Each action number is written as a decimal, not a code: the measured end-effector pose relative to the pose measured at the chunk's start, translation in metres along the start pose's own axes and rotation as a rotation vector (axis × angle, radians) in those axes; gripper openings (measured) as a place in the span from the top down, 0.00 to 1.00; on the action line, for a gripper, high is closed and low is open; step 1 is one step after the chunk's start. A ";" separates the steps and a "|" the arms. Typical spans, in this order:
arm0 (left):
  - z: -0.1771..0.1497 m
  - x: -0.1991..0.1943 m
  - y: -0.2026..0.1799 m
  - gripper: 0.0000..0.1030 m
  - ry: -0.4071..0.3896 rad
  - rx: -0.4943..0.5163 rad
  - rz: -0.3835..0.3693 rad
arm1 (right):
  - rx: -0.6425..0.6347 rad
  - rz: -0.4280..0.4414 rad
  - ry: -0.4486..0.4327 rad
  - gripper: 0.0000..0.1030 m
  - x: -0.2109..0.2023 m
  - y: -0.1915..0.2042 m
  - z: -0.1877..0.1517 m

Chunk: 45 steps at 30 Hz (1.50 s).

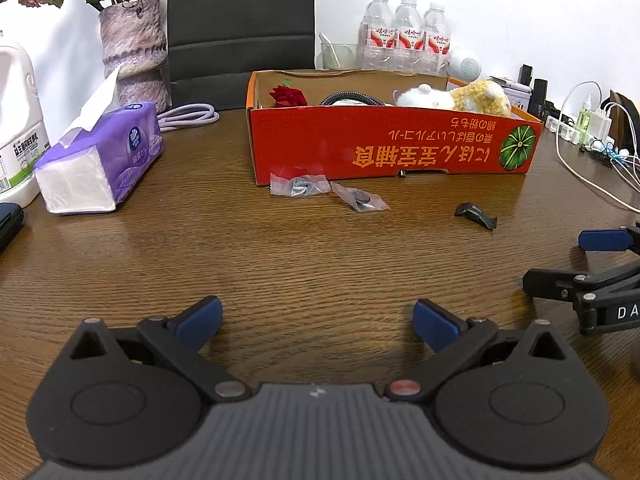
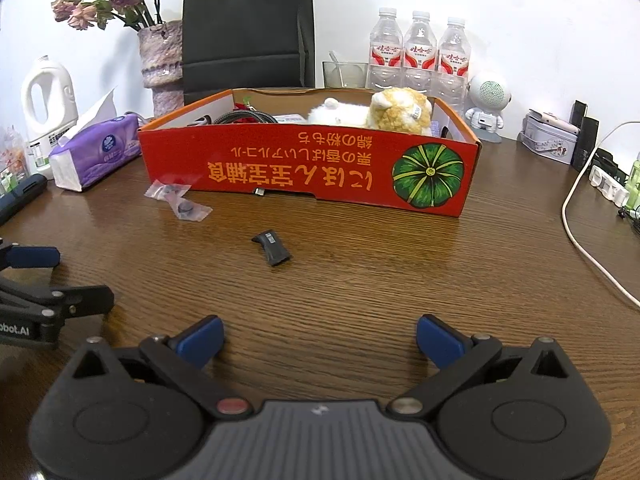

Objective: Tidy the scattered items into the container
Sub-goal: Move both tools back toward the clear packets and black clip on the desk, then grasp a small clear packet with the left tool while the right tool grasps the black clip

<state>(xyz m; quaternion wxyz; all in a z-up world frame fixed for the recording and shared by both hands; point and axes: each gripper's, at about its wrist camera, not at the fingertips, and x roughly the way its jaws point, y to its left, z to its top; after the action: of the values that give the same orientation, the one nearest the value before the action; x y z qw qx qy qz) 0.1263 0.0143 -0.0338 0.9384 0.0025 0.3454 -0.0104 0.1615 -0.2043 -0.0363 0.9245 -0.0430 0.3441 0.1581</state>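
Note:
A red cardboard box [image 1: 384, 148] [image 2: 304, 168] stands at the back of the wooden table, holding a plush toy [image 1: 456, 96] [image 2: 384, 112], a red rose [image 1: 288, 96] and a dark cable [image 1: 352, 98]. In front of it lie two clear plastic packets [image 1: 300, 185] [image 1: 360, 199] [image 2: 166, 191] [image 2: 188, 210] and a small black part [image 1: 476, 215] [image 2: 272, 247]. My left gripper [image 1: 318, 322] is open and empty, low over the table. My right gripper [image 2: 320, 338] is open and empty, and also shows at the right edge of the left wrist view [image 1: 592, 264].
A purple tissue pack [image 1: 100, 160] [image 2: 96, 152], a white jug [image 1: 16, 120] and a vase [image 1: 134, 48] stand at the left. Water bottles [image 1: 408, 36] and a black bag [image 2: 248, 28] stand behind the box. White cables [image 1: 592, 168] [image 2: 580, 232] lie at the right.

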 end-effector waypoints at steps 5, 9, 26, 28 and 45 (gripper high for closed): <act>0.000 0.000 0.000 0.00 0.000 0.000 0.000 | -0.001 0.000 0.000 0.00 0.001 0.000 0.001; 0.008 0.009 -0.002 0.00 -0.006 0.011 0.009 | -0.015 0.016 -0.001 0.00 0.014 0.002 0.011; 0.062 0.070 -0.029 0.54 -0.044 0.062 -0.073 | -0.098 0.118 -0.052 0.81 0.047 0.015 0.046; 0.063 0.070 -0.033 0.69 -0.050 0.071 -0.074 | -0.100 0.121 -0.057 0.87 0.046 0.014 0.045; 0.047 0.034 -0.029 0.90 -0.169 0.015 -0.089 | -0.064 0.105 -0.142 0.87 0.029 0.009 0.040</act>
<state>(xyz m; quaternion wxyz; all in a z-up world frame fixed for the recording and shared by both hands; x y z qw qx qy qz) 0.1820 -0.0155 -0.0205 0.9627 -0.0068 0.2647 -0.0547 0.2039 -0.1804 -0.0245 0.9352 -0.0430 0.2743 0.2198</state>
